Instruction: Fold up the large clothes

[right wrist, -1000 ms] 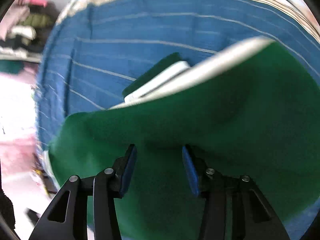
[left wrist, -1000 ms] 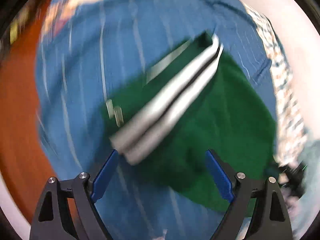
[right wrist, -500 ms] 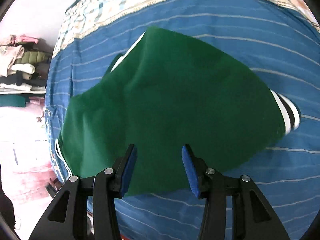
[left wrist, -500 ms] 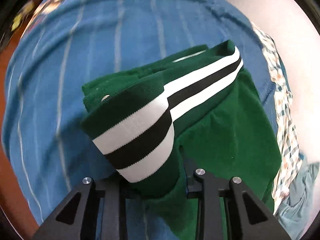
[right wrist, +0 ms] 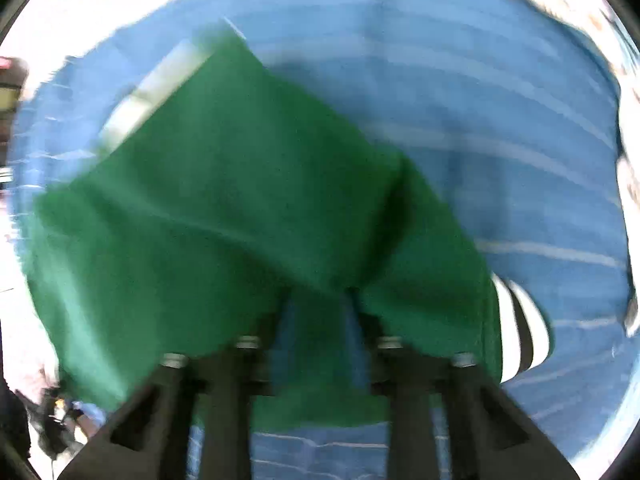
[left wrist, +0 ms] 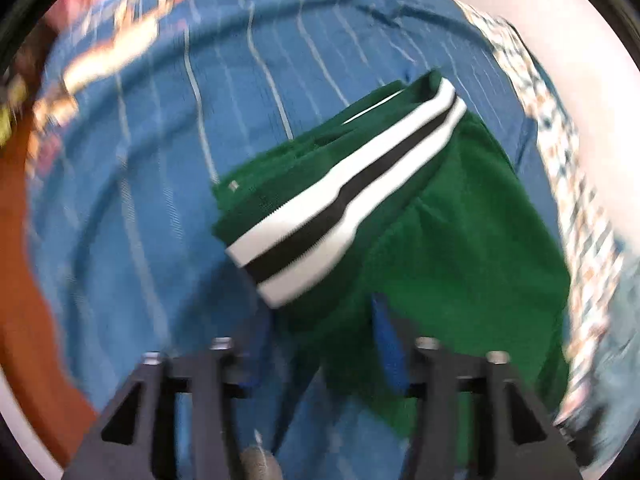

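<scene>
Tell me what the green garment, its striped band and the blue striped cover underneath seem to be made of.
Green garment: probably a matte knit or fleece, going by its fuzzy, non-shiny surface and soft folds. Striped band: likely thicker ribbed knit, with fine ridges at its edge and white-black-white stripes. Blue cover: seemingly thin woven cotton-like sheet, flat with pale lines and shallow wrinkles. Blur keeps all three uncertain.

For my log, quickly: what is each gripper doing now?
Left gripper: open, holding nothing.
Right gripper: shut on the green knitted garment.
</scene>
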`<state>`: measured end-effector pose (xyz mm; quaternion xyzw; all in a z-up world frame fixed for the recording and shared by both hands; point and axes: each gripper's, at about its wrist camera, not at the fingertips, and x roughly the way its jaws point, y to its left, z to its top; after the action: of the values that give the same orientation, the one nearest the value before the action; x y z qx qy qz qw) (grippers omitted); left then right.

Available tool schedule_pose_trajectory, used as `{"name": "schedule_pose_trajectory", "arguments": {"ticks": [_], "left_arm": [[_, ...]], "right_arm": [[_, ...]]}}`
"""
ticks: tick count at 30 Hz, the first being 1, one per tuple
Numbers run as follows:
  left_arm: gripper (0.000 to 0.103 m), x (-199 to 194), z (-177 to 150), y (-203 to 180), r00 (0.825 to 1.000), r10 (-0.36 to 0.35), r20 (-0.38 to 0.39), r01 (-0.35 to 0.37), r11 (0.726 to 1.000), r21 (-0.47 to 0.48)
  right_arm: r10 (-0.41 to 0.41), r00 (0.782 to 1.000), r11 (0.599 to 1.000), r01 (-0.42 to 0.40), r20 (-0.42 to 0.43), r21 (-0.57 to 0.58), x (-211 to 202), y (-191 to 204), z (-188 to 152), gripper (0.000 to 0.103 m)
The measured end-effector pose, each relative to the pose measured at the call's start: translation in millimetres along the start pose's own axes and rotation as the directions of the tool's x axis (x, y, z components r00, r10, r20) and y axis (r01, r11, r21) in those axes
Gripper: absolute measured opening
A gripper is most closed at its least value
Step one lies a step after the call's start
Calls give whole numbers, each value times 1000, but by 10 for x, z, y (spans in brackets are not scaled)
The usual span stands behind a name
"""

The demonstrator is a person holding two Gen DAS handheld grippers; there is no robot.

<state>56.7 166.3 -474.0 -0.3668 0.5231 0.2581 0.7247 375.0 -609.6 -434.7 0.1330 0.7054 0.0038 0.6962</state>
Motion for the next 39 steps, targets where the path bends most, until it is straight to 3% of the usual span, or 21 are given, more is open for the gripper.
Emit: {"name": "schedule_pose_trajectory", "arguments": {"ticks": [1,4,6,7,8,10,13,14,16,17,21,22,25,27,29,31,33,34,37,39], "left_arm": [[91,-102,-16,-57,999,29,25,-30,999,42],[93,-296,1,-285,992,77,101,-90,986,138],[93,-298,94,-573,988,66,139,-93,976,195],[94,-240,191,-756,986,50,157,-84,971,224],[94,-170,270,-887,986,41,164,-81,966,246],[94,18,380,-1296,982,37,187,-94,948,305],[94,366,497,-1704,983,33,182,-101,919,381],[94,547,556,-1819,982,48,181,-119,907,404],[94,890,663,-1899,980,115,161,-174,886,430],[94,1033,675,-1860,980,144,136,-190,881,434],[98,1264,733,-1820,982,148,119,-188,851,491],[99,1254,727,-1817,982,147,121,-188,839,511],[103,1285,716,-1810,982,128,135,-180,839,513],[103,1319,708,-1859,977,130,168,-199,836,512],[103,1356,731,-1882,975,135,178,-209,834,510],[103,1336,758,-1856,978,137,160,-200,843,500],[103,1296,775,-1810,981,118,153,-178,858,481],[103,1296,805,-1790,983,113,148,-171,863,475],[103,1100,889,-1701,990,86,112,-126,895,429],[103,781,902,-1550,989,75,128,-118,919,377]], "right_arm": [[30,999,999,-29,38,-12,-140,47,74,63],[128,989,991,-124,68,-51,-289,214,299,64],[197,979,978,-193,47,-78,-235,368,502,63],[230,973,970,-227,26,-92,-168,463,577,58],[246,969,963,-244,0,-112,-58,603,665,39],[236,971,956,-239,-39,-167,156,869,769,27],[200,972,940,-225,-120,-255,553,1357,793,26],[108,991,947,-126,-76,-294,692,1468,812,16],[45,998,951,-54,-37,-304,910,1528,902,4],[47,998,960,-56,-38,-275,996,1540,964,0],[86,991,979,-104,-105,-174,892,1531,1166,0],[107,989,978,-123,-100,-169,798,1526,1182,5],[233,970,954,-241,-62,-177,458,1583,1121,6],[347,932,916,-361,-107,-175,413,1745,987,6],[369,916,895,-396,-161,-205,571,1986,912,6],[328,929,905,-362,-172,-225,812,2130,864,6],[214,958,932,-259,-193,-252,1265,2273,839,5],[215,960,934,-255,-177,-249,1329,2257,858,0],[242,952,941,-278,-190,-193,1142,2234,952,3],[262,955,936,-286,-136,-205,813,2105,926,6]]}}
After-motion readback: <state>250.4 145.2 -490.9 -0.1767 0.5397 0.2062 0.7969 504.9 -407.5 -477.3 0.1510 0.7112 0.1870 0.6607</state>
